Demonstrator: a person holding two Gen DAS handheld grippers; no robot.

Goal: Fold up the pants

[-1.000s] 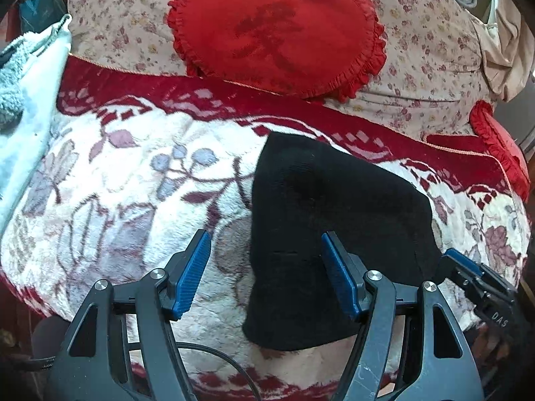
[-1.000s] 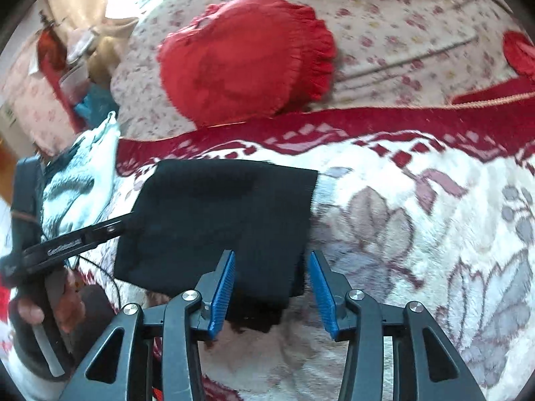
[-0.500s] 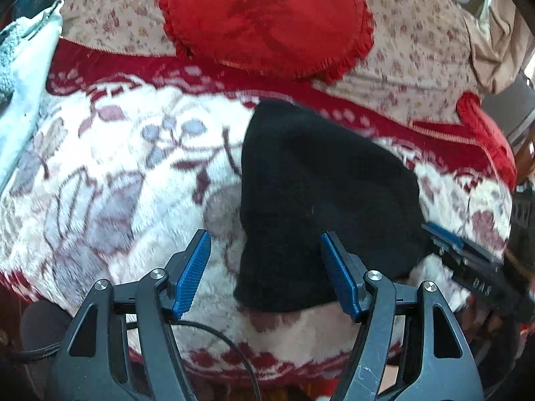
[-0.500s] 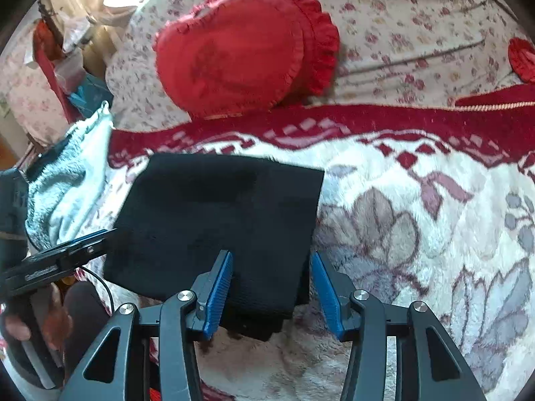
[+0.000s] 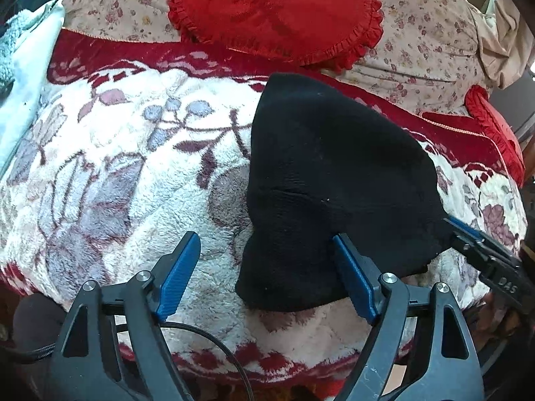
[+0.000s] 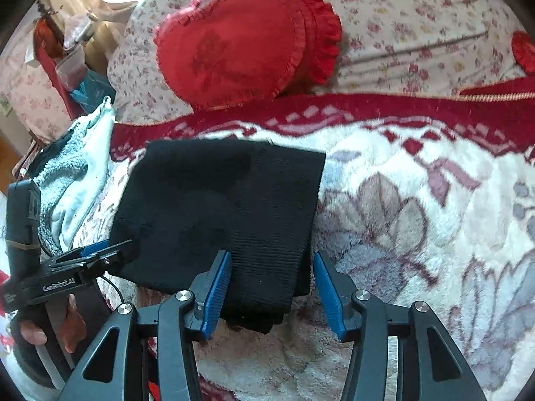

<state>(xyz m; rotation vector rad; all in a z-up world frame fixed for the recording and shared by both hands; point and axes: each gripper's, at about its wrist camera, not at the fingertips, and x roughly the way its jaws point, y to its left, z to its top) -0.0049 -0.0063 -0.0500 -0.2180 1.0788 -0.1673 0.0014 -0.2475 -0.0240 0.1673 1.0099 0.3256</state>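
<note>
1. Left wrist view: the left gripper (image 5: 265,274) stands wide and its jaws are opening, the blue pads clear of the cloth. Only the near left corner of the folded black pants (image 5: 334,183) lies between them, and the right pad sits at the cloth's edge without pressing it.
2. Right wrist view: the right gripper (image 6: 271,292) is open, its jaws parting further. The thick, ribbed near corner of the pants (image 6: 220,210) lies between the blue pads, with a gap at each side.
3. Seen from the right wrist, the left gripper (image 6: 100,249) reaches the pants from their left side, its black body in a person's hand (image 6: 36,330) at the lower left of the view.
4. Seen from the left wrist, the right gripper (image 5: 468,234) meets the pants at their far right corner; its tips are partly hidden by the cloth.
5. The pants lie as a compact dark rectangle, flat on a plush white-and-red floral blanket (image 5: 110,173) that covers the bed.
6. Behind the pants, past the blanket's red border, a red heart-shaped cushion (image 5: 277,10) with a frilled edge rests on a floral bedspread (image 5: 418,56).
7. Left of the pants, at the blanket's edge, lies a pale blue fleecy garment (image 6: 80,180).
8. Right of the pants and further back, a second red frilled cushion (image 5: 495,133) shows at the frame's edge.
</note>
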